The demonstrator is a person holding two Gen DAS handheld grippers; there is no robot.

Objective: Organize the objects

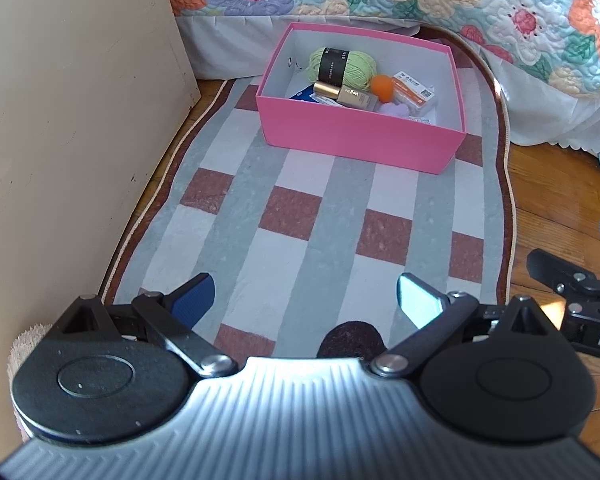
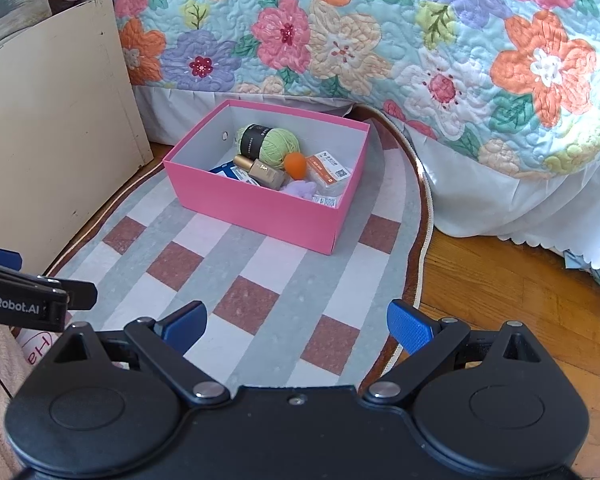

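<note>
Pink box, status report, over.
Left gripper open, empty; right gripper open, empty. Pink box on rug, holding yarn, bottle, packets. Path clear.

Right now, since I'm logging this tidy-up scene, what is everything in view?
box: 1, pink, open, on rug by bed
yarn ball: 1, green, black band, in box
bottle: 1, beige, gold cap, lying in box
ball: 1, orange, in box
packet: 1, white-orange, in box
rug: 1, checked grey, white, brown, on floor
quilt: 1, floral, on bed
board: 1, cream, left of rug
left gripper: open, empty, over rug
right gripper: open, empty, over rug
</note>
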